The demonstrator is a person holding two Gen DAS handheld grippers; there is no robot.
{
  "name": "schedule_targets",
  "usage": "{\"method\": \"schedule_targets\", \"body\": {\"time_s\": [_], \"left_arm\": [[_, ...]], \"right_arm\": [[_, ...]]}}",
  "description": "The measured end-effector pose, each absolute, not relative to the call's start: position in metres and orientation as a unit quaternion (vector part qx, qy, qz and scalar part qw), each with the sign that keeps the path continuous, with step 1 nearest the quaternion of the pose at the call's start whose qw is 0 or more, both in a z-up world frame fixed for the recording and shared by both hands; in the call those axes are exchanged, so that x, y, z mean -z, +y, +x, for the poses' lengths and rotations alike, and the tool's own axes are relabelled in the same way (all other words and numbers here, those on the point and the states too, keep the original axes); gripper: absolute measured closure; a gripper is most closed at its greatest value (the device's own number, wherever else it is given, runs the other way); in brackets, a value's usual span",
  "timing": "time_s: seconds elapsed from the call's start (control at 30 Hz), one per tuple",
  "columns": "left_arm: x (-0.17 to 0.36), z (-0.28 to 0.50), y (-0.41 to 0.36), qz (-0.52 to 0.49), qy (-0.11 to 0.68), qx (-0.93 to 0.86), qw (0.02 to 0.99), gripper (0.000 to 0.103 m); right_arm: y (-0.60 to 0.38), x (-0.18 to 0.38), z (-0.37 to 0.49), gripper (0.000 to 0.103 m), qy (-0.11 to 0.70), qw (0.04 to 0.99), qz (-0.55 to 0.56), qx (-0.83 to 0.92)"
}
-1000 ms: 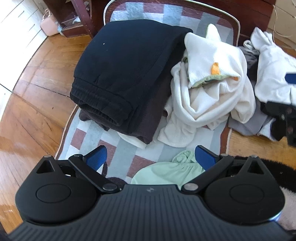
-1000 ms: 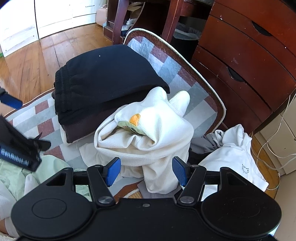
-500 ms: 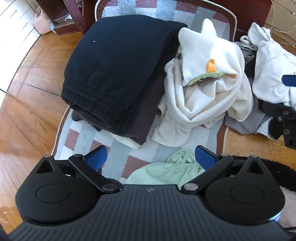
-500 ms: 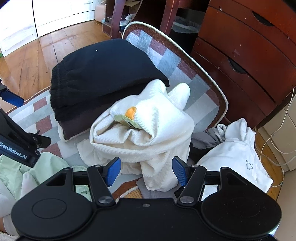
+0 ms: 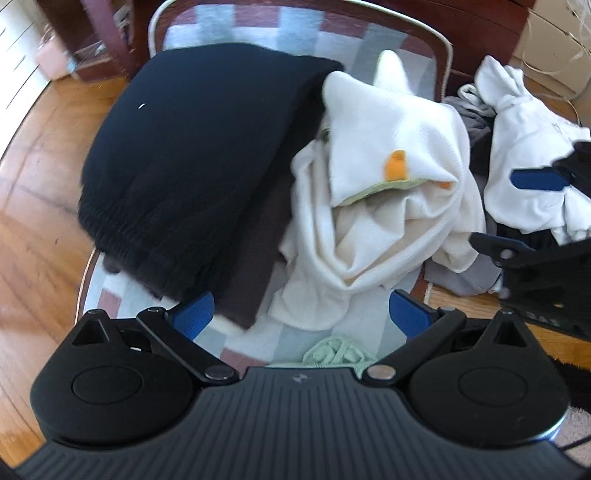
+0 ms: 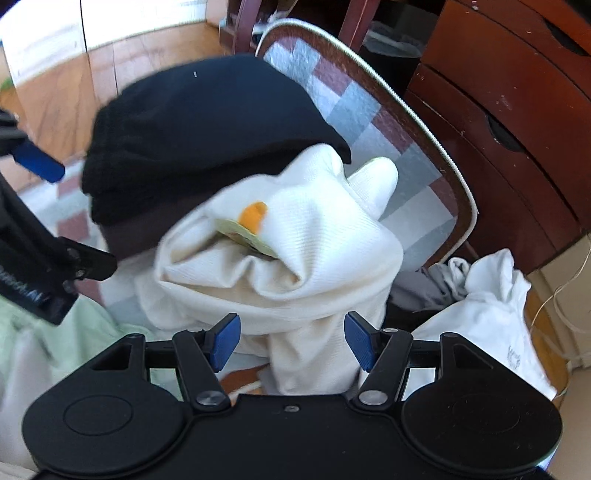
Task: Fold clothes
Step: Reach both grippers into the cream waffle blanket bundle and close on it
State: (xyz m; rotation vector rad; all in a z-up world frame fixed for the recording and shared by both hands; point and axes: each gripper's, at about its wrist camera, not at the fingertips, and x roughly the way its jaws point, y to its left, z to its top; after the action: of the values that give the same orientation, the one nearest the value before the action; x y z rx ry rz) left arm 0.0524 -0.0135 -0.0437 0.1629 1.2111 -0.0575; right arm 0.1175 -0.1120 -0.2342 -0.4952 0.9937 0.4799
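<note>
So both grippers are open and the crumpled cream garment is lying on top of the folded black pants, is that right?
Not quite. The cream garment lies crumpled beside the folded black pants on the checked mat, not on top, as the left wrist view shows. Both the left gripper and right gripper are open.

Sunlight falls across a warm wooden plank floor (image 5: 33,206), glossy where it catches the light. A checked rug (image 6: 354,107) in grey, white and maroon with a pale piped edge lies on it. A dark reddish-brown chest of drawers (image 6: 517,110) with cut-out handles stands just beside the rug. White cabinet doors (image 6: 110,26) line the far wall, near dark wooden furniture legs (image 5: 107,37).
</note>
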Motion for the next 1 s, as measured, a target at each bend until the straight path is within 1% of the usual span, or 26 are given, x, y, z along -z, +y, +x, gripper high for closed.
{"method": "schedule_targets", "body": {"time_s": [0.1, 0.23, 0.37, 0.47, 0.57, 0.87, 1.0], "left_arm": [[0.052, 0.064, -0.019, 0.090, 0.565, 0.029, 0.820, 0.000], [0.062, 0.079, -0.013, 0.080, 0.562, 0.025, 0.823, 0.001], [0.077, 0.093, -0.002, 0.041, 0.549, 0.026, 0.834, 0.004], [0.093, 0.100, 0.003, 0.016, 0.540, 0.032, 0.841, 0.008], [0.107, 0.105, 0.005, 0.003, 0.537, 0.039, 0.843, 0.009], [0.146, 0.110, -0.006, 0.042, 0.530, 0.055, 0.845, 0.009], [0.160, 0.114, -0.003, 0.036, 0.518, 0.057, 0.853, 0.009]], "right_arm": [[-0.114, 0.243, 0.128, 0.036, 0.474, 0.822, -0.231, -0.216], [-0.117, 0.257, 0.142, 0.036, 0.487, 0.818, -0.222, -0.209], [-0.116, 0.271, 0.158, 0.036, 0.501, 0.814, -0.217, -0.200], [-0.112, 0.284, 0.171, 0.036, 0.510, 0.810, -0.212, -0.199], [-0.106, 0.297, 0.181, 0.036, 0.512, 0.807, -0.217, -0.198], [-0.096, 0.320, 0.204, 0.034, 0.522, 0.801, -0.222, -0.193], [-0.096, 0.326, 0.209, 0.031, 0.525, 0.797, -0.224, -0.196]]}}
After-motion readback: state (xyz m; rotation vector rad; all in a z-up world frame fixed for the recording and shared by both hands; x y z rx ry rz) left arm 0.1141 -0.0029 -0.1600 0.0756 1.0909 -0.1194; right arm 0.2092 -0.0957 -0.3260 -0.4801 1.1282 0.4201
